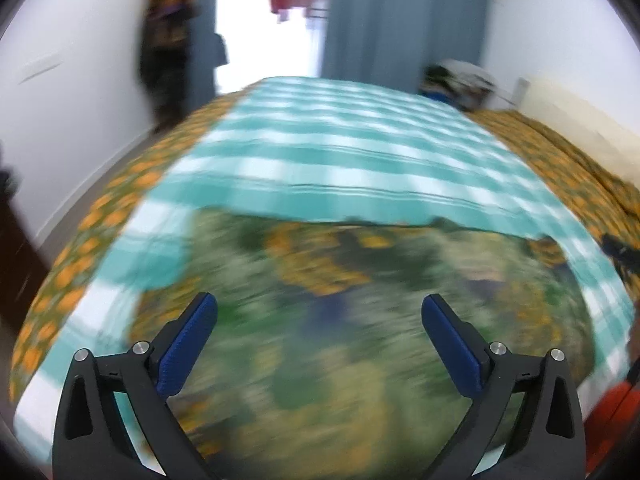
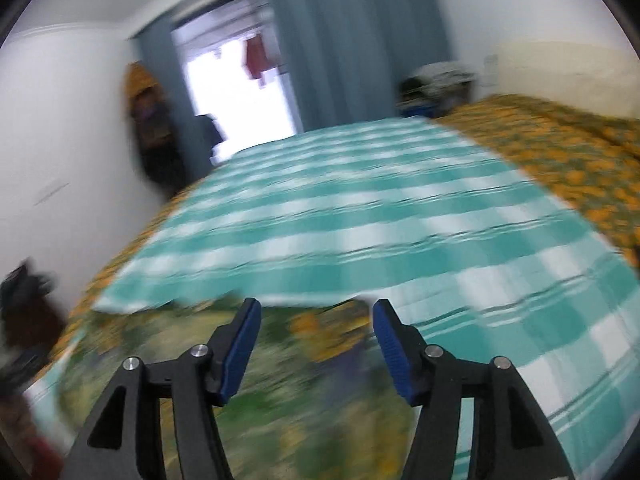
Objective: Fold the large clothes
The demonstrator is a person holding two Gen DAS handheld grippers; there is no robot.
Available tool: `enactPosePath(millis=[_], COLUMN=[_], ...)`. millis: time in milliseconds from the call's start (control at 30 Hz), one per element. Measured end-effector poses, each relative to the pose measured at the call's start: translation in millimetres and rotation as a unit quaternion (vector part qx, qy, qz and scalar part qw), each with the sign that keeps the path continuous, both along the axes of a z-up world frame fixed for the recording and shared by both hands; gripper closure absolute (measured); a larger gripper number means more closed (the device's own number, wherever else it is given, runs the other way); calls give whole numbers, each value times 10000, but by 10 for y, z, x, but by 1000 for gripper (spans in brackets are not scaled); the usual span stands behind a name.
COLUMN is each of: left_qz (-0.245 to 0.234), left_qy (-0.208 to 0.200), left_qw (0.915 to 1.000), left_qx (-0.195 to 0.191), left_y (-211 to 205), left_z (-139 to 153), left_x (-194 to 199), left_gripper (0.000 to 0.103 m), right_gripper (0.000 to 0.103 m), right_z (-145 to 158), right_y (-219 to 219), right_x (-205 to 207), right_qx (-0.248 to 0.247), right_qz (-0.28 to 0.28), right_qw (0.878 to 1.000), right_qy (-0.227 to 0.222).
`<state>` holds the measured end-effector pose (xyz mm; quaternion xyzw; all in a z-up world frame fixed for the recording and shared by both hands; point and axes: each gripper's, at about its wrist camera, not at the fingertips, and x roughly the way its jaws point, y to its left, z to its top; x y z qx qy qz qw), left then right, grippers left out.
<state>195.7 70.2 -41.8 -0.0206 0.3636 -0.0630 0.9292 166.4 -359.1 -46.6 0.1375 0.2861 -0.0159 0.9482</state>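
Note:
A green and yellow floral garment (image 1: 360, 320) lies spread on the near part of a teal and white checked sheet (image 1: 340, 144) on the bed; it is blurred by motion. My left gripper (image 1: 320, 312) is open above the garment with nothing between its blue pads. In the right wrist view the same garment (image 2: 288, 380) lies below and left of my right gripper (image 2: 316, 316), which is open and empty near the garment's far edge. The checked sheet (image 2: 360, 208) stretches away beyond it.
An orange floral bedcover (image 1: 568, 156) shows at both sides of the sheet, also in the right wrist view (image 2: 560, 152). Blue curtains (image 1: 400, 20) and a bright doorway lie behind. Dark clothes (image 1: 168, 48) hang at the left wall. A pile (image 1: 460, 80) sits at the far right.

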Motion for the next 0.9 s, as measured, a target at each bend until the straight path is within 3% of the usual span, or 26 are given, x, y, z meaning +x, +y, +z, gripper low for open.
enactPosePath(millis=[100,200,233,300,433,667,900], left_qz=[-671,-829,-797,-422,158,92,-405], left_qy=[414,839,913,1107,1465,1438,1364], left_qw=[9968,9915,9908,9912,9888,9887,9882], left_qx=[166,543,604,592,222,408,568], left_y=[-545,-914,-951,-951,-735,-770,-795], left_z=[-213,-510,-584,-816,-1154,-999,-750], left_x=[351,720,795,1079,1367,1156,439], left_gripper=[1,1,1,0,0,1,1], right_gripper=[42,42,42,42,42,42,42], right_z=[-344,-829,-957,-1023,-1050,-1103,-869], right_y=[208,160,96,41,153,43,80], right_x=[89,195,189,118,124,26,-313], right_qx=[221,8,171,350,28,325,487], right_qz=[501,-66,-156,-138,-3,-38,-205], right_qw=[9973,9906,9890,9917,9935,9948,9924], right_qy=[480,1366,1460,1232,1137,964,1109])
